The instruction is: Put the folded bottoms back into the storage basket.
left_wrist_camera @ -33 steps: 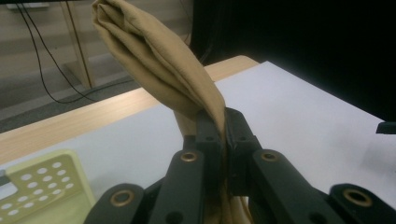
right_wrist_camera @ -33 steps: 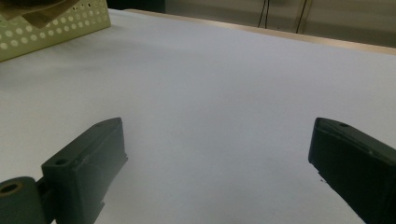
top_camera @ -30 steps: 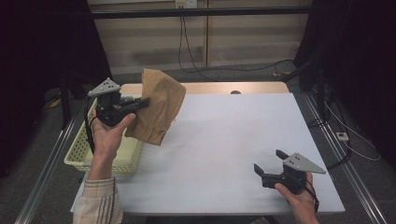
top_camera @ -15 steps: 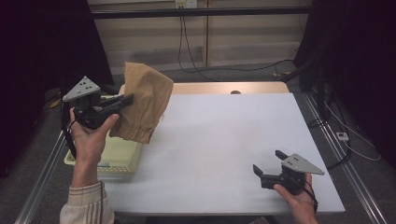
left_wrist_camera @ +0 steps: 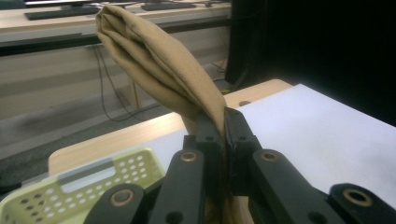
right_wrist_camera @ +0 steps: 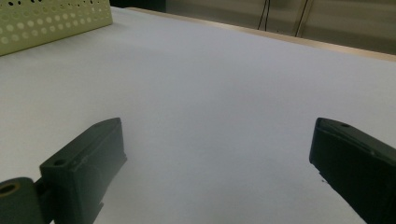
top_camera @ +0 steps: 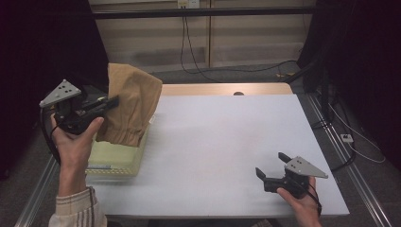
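A tan folded cloth (top_camera: 130,104) hangs in the air over the table's left edge, above a pale yellow perforated basket (top_camera: 118,158). My left gripper (top_camera: 113,100) is shut on the cloth, held up level by the person's left hand. In the left gripper view the cloth (left_wrist_camera: 159,65) rises out of the pinched jaws of the left gripper (left_wrist_camera: 223,126), with the basket (left_wrist_camera: 79,184) below. My right gripper (top_camera: 269,164) rests low near the table's front right, open with nothing between its jaws; in the right gripper view the right gripper (right_wrist_camera: 219,154) looks across bare white tabletop.
The white table top (top_camera: 227,137) has a wooden strip (top_camera: 222,89) along its far edge. Cables hang at the back wall. Metal rails run along both table sides. The basket's corner (right_wrist_camera: 51,21) lies far across the table from the right gripper.
My left gripper has carried the cloth leftward and a little higher, out over the basket's side. The right gripper has stayed where it was.
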